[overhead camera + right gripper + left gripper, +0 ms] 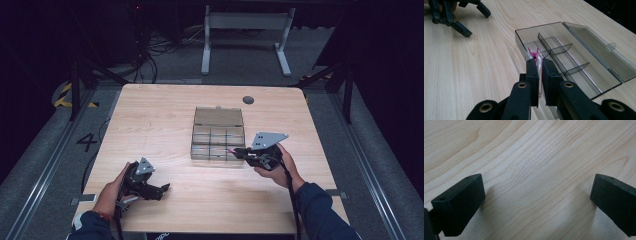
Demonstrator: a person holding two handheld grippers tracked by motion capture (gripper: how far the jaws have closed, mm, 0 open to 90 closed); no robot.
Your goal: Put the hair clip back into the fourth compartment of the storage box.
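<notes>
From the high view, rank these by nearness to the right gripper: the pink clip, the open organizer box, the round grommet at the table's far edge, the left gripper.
1. pink clip: pinched in the right gripper.
2. organizer box: just beside its tip, table centre.
3. left gripper: near left of the table.
4. grommet: far edge. The last two are close; ranking tentative.

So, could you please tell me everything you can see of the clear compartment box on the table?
The compartment box looks like smoky transparent plastic. It lies open on the wooden table, its hinged lid folded flat behind it with a small clasp tab on the edge. Thin dividers split the tray into compartments that look empty. The right gripper, shut on a pink clip, is at the box's near wall.
</notes>
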